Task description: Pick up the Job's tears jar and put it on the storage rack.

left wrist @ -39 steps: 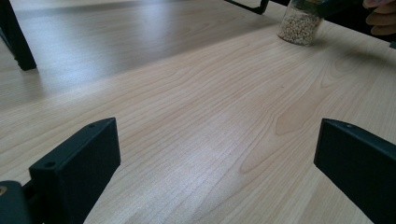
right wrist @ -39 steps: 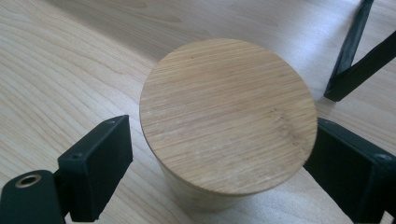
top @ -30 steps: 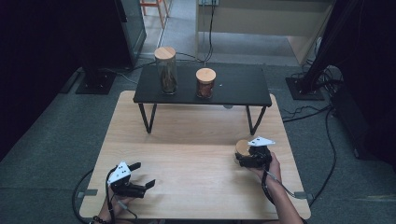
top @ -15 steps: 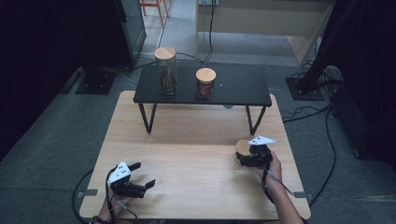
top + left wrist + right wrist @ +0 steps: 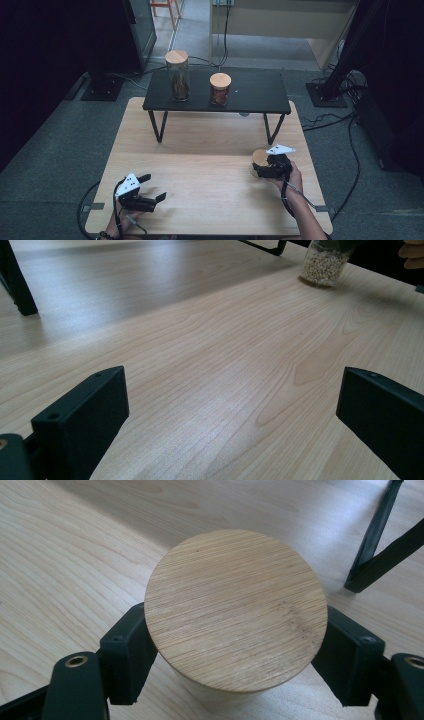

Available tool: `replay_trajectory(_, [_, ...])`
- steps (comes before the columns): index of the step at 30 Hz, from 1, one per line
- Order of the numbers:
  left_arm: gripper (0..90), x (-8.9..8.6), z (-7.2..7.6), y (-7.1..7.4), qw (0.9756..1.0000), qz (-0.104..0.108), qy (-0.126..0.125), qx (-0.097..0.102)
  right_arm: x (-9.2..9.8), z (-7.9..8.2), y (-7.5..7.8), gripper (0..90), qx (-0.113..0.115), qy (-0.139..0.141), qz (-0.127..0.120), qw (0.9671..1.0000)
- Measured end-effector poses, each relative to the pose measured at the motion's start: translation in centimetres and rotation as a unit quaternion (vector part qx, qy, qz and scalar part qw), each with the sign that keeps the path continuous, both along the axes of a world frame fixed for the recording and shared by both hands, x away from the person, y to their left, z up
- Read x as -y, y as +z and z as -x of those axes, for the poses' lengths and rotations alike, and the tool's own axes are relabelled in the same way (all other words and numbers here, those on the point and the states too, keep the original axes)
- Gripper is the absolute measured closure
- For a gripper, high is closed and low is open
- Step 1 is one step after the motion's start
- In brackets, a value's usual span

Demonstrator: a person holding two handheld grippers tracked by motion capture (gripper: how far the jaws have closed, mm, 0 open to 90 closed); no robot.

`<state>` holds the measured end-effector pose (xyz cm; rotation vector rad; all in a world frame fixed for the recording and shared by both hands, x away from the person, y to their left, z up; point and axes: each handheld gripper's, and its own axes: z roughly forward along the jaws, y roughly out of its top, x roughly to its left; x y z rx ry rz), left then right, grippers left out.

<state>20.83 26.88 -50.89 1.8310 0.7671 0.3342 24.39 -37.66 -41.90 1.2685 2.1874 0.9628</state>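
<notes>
- The right gripper (image 5: 235, 645) is clamped on a jar (image 5: 259, 161) at the right of the table (image 5: 200, 150); its jaws have just closed the last bit, so the jar looks ready for lifting.
- The left gripper (image 5: 150, 189) is held wide, nothing between its jaws.
- The jar is round and clear, filled with pale grains, its lid (image 5: 235, 607) flat, grained bamboo.
- Two lidded jars are seen on a black shelf (image 5: 260, 92) beyond.

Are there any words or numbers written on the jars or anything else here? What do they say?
None: no words, numbers or signs can be read.
The jar in the right gripper has a plain wooden lid and no label in sight.
The two jars on the black shelf are too small to tell if they carry print.
The left gripper and the table bear no writing.
</notes>
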Motion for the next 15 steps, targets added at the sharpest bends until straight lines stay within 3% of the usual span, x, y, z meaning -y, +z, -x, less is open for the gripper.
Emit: replay_trajectory(15, [0.4, 0.0, 0.0, 0.0, 1.0000, 0.000, -0.001, 0.001, -0.7, 0.1, 3.4, 25.3, 0.000, 0.002, 0.003, 1.0000])
